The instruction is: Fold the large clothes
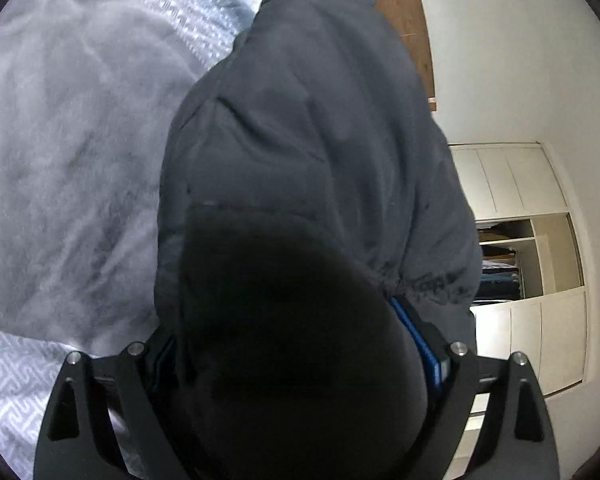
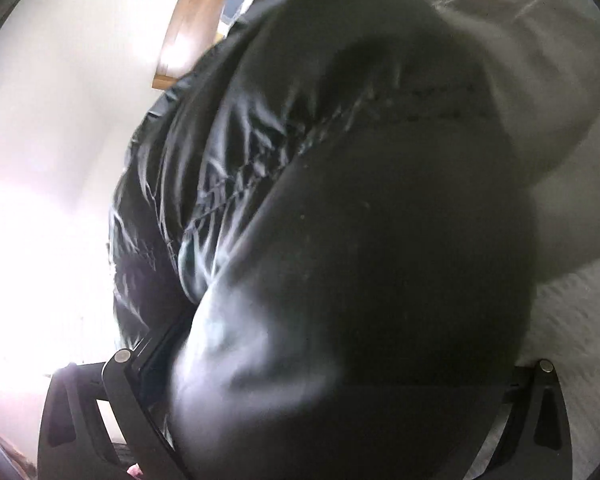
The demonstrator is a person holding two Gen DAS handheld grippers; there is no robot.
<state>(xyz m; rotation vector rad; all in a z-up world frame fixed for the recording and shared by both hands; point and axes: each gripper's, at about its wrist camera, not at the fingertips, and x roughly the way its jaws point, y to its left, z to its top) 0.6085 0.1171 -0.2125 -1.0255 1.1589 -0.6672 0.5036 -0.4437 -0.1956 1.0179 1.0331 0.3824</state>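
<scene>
grey bedding (image 1: 72, 128) lies under a dark jacket (image 1: 308, 120) bunched between each wide-spread tool's fingers, grip unclear

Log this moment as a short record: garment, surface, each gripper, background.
garment: dark padded jacket, bunched, filling the middle of both wrist views
surface: bed with grey blanket over patterned cover
left gripper: jaws wide, jacket bulk between them
right gripper: jacket between the jaws; grip unclear
background: white wardrobe, part open
</scene>
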